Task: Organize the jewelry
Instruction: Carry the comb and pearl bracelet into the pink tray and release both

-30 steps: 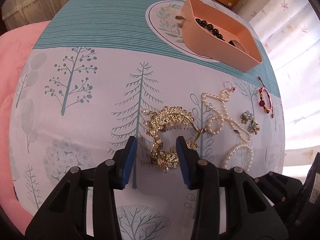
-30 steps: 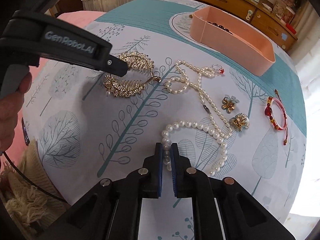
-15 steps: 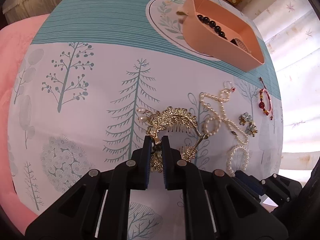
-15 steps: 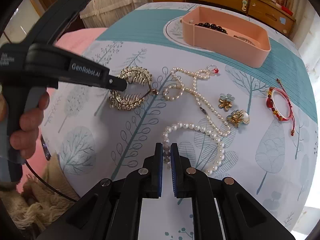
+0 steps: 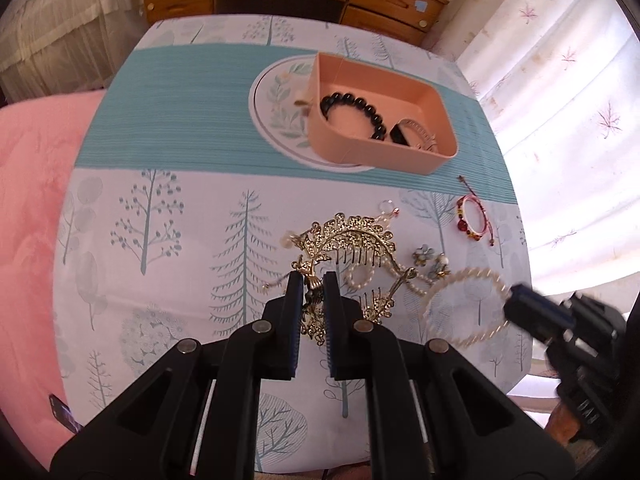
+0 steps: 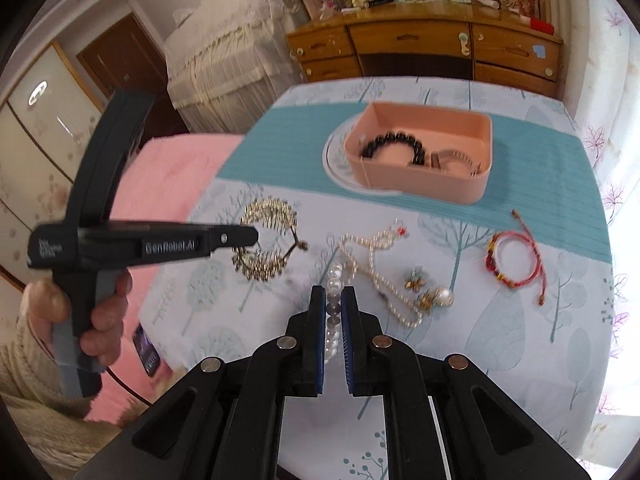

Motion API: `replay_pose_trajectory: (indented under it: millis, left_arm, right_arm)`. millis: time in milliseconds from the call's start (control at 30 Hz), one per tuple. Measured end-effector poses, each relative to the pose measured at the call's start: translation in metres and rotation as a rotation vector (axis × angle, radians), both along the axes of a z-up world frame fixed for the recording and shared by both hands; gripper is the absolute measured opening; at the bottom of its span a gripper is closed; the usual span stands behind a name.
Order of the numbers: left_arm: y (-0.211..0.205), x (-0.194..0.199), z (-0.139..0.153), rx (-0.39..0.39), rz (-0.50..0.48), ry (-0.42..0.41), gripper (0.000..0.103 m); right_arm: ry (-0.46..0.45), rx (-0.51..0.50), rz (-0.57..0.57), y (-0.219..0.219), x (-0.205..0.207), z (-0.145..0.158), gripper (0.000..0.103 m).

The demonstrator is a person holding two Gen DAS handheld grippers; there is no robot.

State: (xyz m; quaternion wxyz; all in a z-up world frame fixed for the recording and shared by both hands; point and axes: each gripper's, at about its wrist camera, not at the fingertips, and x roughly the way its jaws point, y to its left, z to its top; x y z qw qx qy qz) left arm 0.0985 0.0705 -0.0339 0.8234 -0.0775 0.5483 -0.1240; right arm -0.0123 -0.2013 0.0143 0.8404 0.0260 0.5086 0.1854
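My left gripper (image 5: 312, 280) is shut on the gold hair comb (image 5: 352, 240) and holds it lifted above the table; the comb also shows in the right wrist view (image 6: 268, 248). My right gripper (image 6: 333, 296) is shut on a pearl bracelet (image 6: 334, 276), raised off the cloth; its ring shows in the left wrist view (image 5: 468, 308). The pink box (image 5: 384, 116) holds a black bead bracelet (image 5: 356, 108) and a metal bangle (image 5: 416, 132) at the far middle of the table.
On the tree-print tablecloth (image 5: 160, 220) lie a long pearl necklace (image 6: 376, 268), two flower earrings (image 6: 424, 288) and a red cord bracelet (image 6: 512, 256). A wooden dresser (image 6: 424, 48) stands behind. A pink cushion (image 5: 28, 200) lies on the left.
Both grippers have lifted away from the table. The gold comb rose with the left gripper and the pearl bracelet rose with the right.
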Motion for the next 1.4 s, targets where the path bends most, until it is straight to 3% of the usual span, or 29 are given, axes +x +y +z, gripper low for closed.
replay_pose_trajectory:
  millis: [333, 567, 667, 967, 1100, 1233, 1400]
  left_arm:
    - [-0.021, 0.042, 0.057, 0.046, -0.046, -0.119, 0.007]
    - [-0.047, 0.104, 0.067, 0.060, -0.035, -0.173, 0.007]
    - [-0.062, 0.129, 0.057, 0.069, -0.039, -0.171, 0.007]
    - [-0.095, 0.183, -0.007, 0.127, -0.034, -0.092, 0.008]
    - [-0.093, 0.197, -0.033, 0.138, -0.026, -0.043, 0.008]
    - [-0.085, 0.200, -0.042, 0.118, -0.029, -0.030, 0.008]
    - [-0.077, 0.195, -0.039, 0.097, -0.044, -0.026, 0.016]
  right_arm:
    - [-0.175, 0.001, -0.109, -0.028, 0.055, 0.078, 0.007]
    - [-0.196, -0.004, -0.207, -0.048, 0.122, 0.090, 0.007]
    - [-0.179, -0.010, -0.242, -0.055, 0.154, 0.081, 0.007]
    - [-0.092, -0.058, -0.301, -0.061, 0.228, 0.014, 0.007]
    - [-0.106, -0.165, -0.319, -0.059, 0.241, -0.006, 0.007]
    - [-0.105, -0.266, -0.329, -0.053, 0.256, -0.025, 0.007]
    - [-0.018, -0.218, -0.295, -0.047, 0.268, -0.047, 0.008]
